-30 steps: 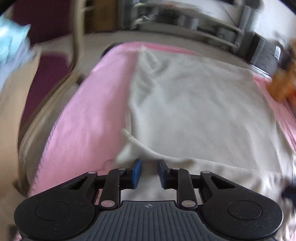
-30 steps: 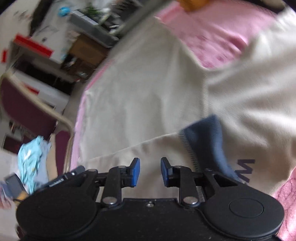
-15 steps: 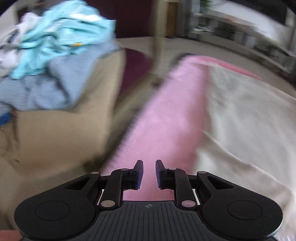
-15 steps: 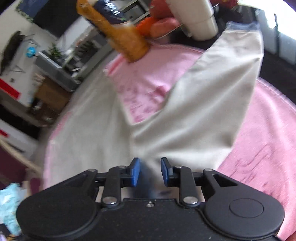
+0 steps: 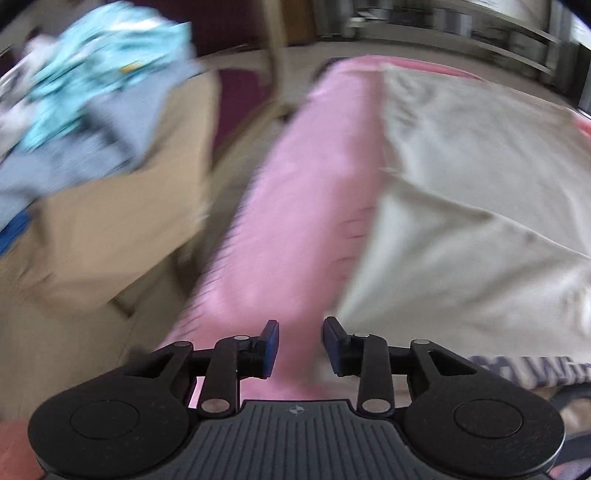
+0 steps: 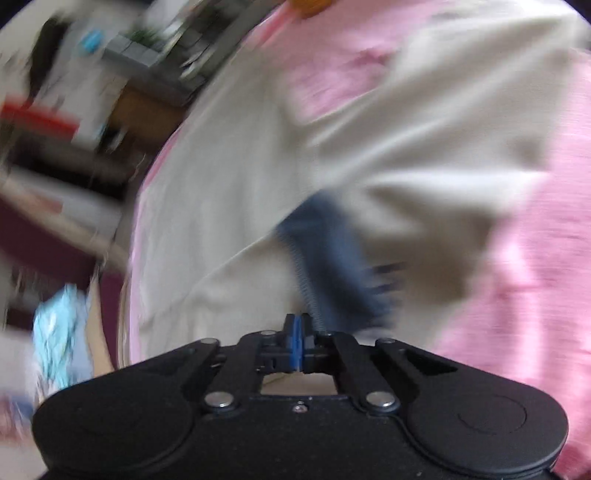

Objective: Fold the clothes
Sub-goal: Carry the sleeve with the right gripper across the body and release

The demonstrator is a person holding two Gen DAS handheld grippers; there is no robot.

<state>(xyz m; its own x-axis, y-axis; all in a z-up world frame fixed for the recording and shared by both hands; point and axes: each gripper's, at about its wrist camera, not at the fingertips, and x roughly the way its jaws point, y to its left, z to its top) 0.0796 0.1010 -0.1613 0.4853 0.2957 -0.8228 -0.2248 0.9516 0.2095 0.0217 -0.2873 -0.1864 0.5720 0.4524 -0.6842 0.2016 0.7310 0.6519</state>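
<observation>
A cream shirt (image 5: pixel 461 166) lies spread on a pink cover (image 5: pixel 295 221), with dark lettering (image 5: pixel 524 369) on its near part. My left gripper (image 5: pixel 301 345) is open over the pink cover, just left of the shirt's near edge, with nothing between its fingers. In the right wrist view the same cream shirt (image 6: pixel 240 166) is bunched, and its navy collar (image 6: pixel 328 251) runs down to my right gripper (image 6: pixel 299 332). That gripper's blue pads are pressed together on the shirt fabric at the collar. Both views are blurred by motion.
Left of the pink cover, a pile of light blue and grey clothes (image 5: pixel 92 92) rests on tan cloth (image 5: pixel 110 240), beside a chair frame (image 5: pixel 275 48). Shelves and furniture (image 6: pixel 155 48) stand beyond. An orange object (image 6: pixel 310 5) sits at the cover's far end.
My right gripper has shut on the shirt at the navy collar and swung back toward the left. My left gripper stays open and has shifted slightly right toward the shirt's edge.
</observation>
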